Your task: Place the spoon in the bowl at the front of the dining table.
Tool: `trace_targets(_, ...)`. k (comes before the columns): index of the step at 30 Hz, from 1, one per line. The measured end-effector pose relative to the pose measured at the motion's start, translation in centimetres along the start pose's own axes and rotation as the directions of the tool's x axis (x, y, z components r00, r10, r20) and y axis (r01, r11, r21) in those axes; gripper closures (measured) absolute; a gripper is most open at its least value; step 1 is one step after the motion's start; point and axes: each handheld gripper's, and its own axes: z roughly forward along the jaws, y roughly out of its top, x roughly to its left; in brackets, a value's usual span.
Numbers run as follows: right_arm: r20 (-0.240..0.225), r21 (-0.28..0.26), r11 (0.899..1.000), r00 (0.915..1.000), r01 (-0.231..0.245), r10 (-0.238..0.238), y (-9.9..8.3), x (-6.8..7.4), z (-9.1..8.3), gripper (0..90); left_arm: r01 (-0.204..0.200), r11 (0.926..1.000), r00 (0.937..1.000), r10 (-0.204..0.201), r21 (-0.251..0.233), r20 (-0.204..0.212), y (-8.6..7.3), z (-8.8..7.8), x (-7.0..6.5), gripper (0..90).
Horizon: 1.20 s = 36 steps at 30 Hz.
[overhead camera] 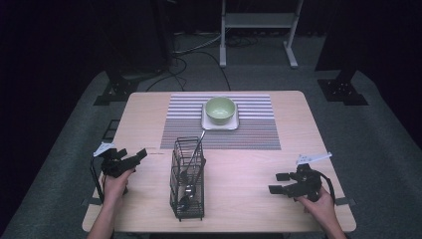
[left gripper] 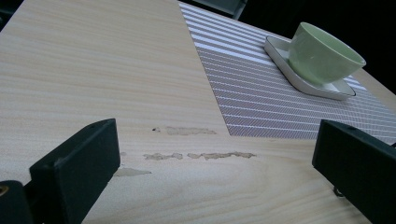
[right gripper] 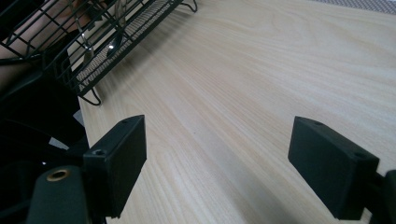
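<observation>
Both hands rest at the near edge of the desk (overhead camera: 144, 112): left hand-held gripper (overhead camera: 135, 157) and right hand-held gripper (overhead camera: 278, 182), jaws spread wide on nothing. Between them stands a black wire basket (overhead camera: 187, 178) holding cutlery. Farther back, a green bowl (overhead camera: 220, 109) sits on a white plate (overhead camera: 219, 124) atop the striped mat (overhead camera: 259, 124).

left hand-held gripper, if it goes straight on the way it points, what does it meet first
Probably the striped placemat: the left hand-held gripper, jaws open, looks over bare table toward the mat's near corner. Farther along that line sits the green bowl on its white plate. Depth is hard to judge.
</observation>
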Motion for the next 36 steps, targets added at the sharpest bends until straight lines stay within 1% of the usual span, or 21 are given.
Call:
trace_targets(6,-0.006,0.004,1.000,0.9998,0.018,-0.018,0.3,0.5,0.4,18.2,-0.002,1.0000,1.0000,0.002,0.000,0.000,-0.1,0.0,-0.2,0.0)
trace_targets(14,-0.012,0.007,0.999,0.9991,0.040,-0.040,0.8,1.1,0.7,18.1,0.002,1.0000,1.0000,-0.002,-0.002,-0.003,-0.1,-0.2,0.0,0.0)
trace_targets(18,-0.014,0.022,0.998,0.9986,0.050,-0.050,1.1,1.5,1.1,18.1,0.001,1.0000,1.0000,-0.001,0.000,-0.003,-0.1,-0.2,0.0,0.0)
trace_targets(19,-0.025,0.022,0.998,0.9983,0.053,-0.052,1.4,1.7,1.2,18.1,0.001,1.0000,1.0000,-0.001,0.000,-0.003,-0.1,-0.2,0.0,0.0)
trace_targets(22,-0.031,0.023,0.998,0.9976,0.063,-0.063,1.6,2.0,1.3,18.0,0.002,1.0000,1.0000,-0.002,-0.002,-0.004,-0.1,-0.2,0.0,0.0)
trace_targets(23,-0.043,0.025,0.997,0.9968,0.069,-0.068,1.9,2.2,1.4,18.1,0.002,1.0000,1.0000,-0.002,-0.002,-0.005,-0.1,-0.2,0.0,0.0)
trace_targets(27,-0.049,0.027,0.996,0.9958,0.079,-0.078,2.3,2.5,1.5,18.1,0.001,1.0000,1.0000,-0.001,0.002,-0.006,-0.2,-0.2,0.0,0.0)
trace_targets(36,-0.093,0.018,0.996,0.9924,0.082,-0.080,3.5,3.3,1.8,18.1,0.004,1.0000,1.0000,-0.004,0.002,-0.006,-0.2,-0.2,0.0,0.0)
